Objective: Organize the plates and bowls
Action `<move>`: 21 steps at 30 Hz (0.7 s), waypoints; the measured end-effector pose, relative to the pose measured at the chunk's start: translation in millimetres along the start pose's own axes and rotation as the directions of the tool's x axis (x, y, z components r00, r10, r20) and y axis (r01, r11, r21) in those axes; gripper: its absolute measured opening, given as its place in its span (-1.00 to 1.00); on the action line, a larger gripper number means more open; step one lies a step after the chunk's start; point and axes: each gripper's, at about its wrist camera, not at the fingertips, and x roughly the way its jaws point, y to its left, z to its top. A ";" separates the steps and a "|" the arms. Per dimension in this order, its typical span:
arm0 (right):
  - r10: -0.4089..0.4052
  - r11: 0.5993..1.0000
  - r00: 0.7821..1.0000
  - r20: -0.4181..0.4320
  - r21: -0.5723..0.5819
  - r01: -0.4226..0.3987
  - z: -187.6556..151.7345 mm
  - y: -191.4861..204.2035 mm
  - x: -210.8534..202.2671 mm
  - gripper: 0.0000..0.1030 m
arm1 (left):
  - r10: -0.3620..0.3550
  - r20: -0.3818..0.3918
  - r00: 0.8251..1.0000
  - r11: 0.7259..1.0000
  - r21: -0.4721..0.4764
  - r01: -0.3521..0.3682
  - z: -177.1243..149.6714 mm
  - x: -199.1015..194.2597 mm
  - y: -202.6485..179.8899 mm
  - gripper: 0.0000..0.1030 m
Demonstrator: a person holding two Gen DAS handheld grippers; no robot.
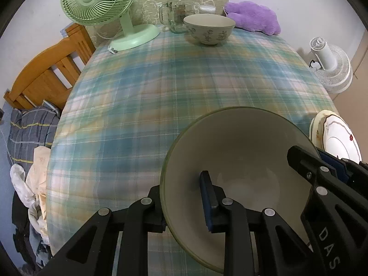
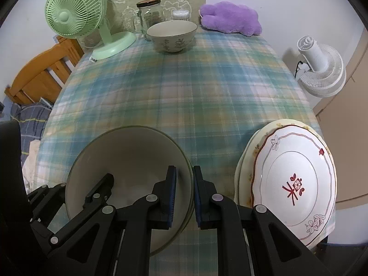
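While both grippers clamp the near bowl [image 2: 128, 184] by its rim, the left gripper [image 1: 184, 204] at nine o'clock and the right gripper [image 2: 185, 197] at three, lift evenly to keep it level. It sits at the table's [image 2: 184, 87] six o'clock; the floral bowl [image 2: 171, 36] waits at twelve, the stacked plates [image 2: 292, 184] at four.

Looks like a lived-in home, bedroom corner most likely. Plaid tablecloth [image 2: 207, 87] over a table, green desk fan [image 2: 76, 11] and glass jar mug [image 2: 149, 13] at the back, purple plush toy [image 2: 230, 18] beside them. Wooden bed frame [image 1: 46, 73] off left with rumpled striped bedding [image 1: 32, 128]. White fan [image 2: 322, 71] standing at right.
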 end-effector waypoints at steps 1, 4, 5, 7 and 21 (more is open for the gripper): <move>-0.003 1.000 1.000 0.004 0.002 0.003 -0.3 0.6 0.1 -0.67 | -0.005 -0.001 1.000 1.000 0.001 0.005 0.2 1.0 0.4 -0.57; -0.022 1.000 1.000 0.012 0.007 0.022 -1.3 1.6 0.8 -0.66 | -0.014 -0.010 1.000 1.000 0.005 0.014 -0.5 2.8 1.5 -0.56; -0.031 0.999 0.999 0.014 0.009 0.031 -1.7 2.0 0.6 -0.66 | -0.021 -0.013 1.000 1.000 0.004 0.021 -0.6 2.6 1.6 -0.50; -0.036 0.999 0.999 0.009 0.003 0.036 -2.6 3.4 0.8 -0.57 | -0.050 -0.011 0.999 0.999 0.001 0.050 -0.5 0.6 3.3 -0.37; -0.016 1.000 0.995 0.095 0.007 0.015 15.1 12.9 -44.3 0.20 | -0.130 0.110 0.985 0.991 0.027 0.128 26.5 -48.6 11.2 0.58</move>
